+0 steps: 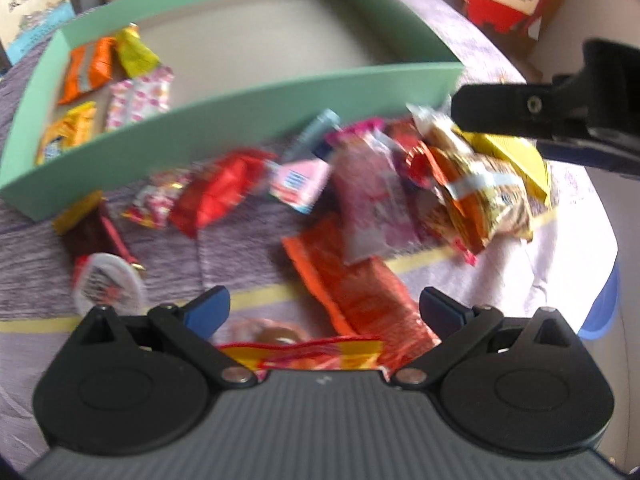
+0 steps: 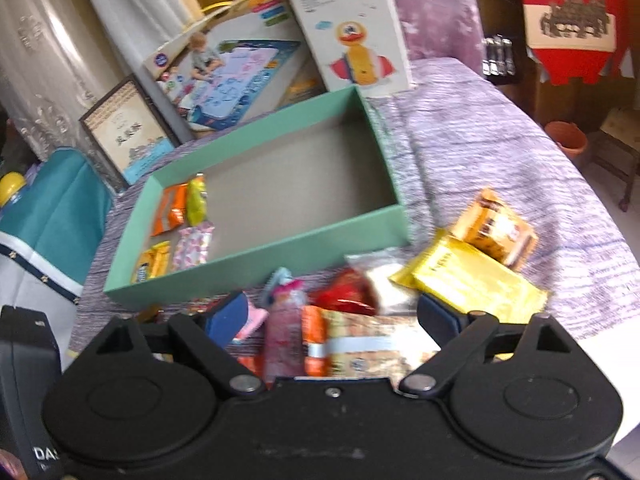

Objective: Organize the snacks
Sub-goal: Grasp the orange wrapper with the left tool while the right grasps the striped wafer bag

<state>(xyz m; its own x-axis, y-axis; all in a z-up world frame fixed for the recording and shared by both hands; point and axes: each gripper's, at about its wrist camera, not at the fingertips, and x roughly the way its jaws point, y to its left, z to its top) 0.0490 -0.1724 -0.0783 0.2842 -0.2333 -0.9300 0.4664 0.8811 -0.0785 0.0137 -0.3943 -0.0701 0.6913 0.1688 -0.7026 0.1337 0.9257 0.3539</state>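
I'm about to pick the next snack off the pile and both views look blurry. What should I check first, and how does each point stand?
1. Left gripper open with nothing between its fingers: ok.
2. Right gripper open, nothing gripped: ok.
3. Green box has free floor for more snacks: ok, only four packets sit at one end.
4. Loose snack pile lies outside the box, in front of its near wall: ok.
5. A single packet singled out under either gripper: cannot tell, packets overlap and the pictures are blurred.
6. Grippers clear of each other: cannot tell, the right one shows at the left view's edge, over the yellow packet.
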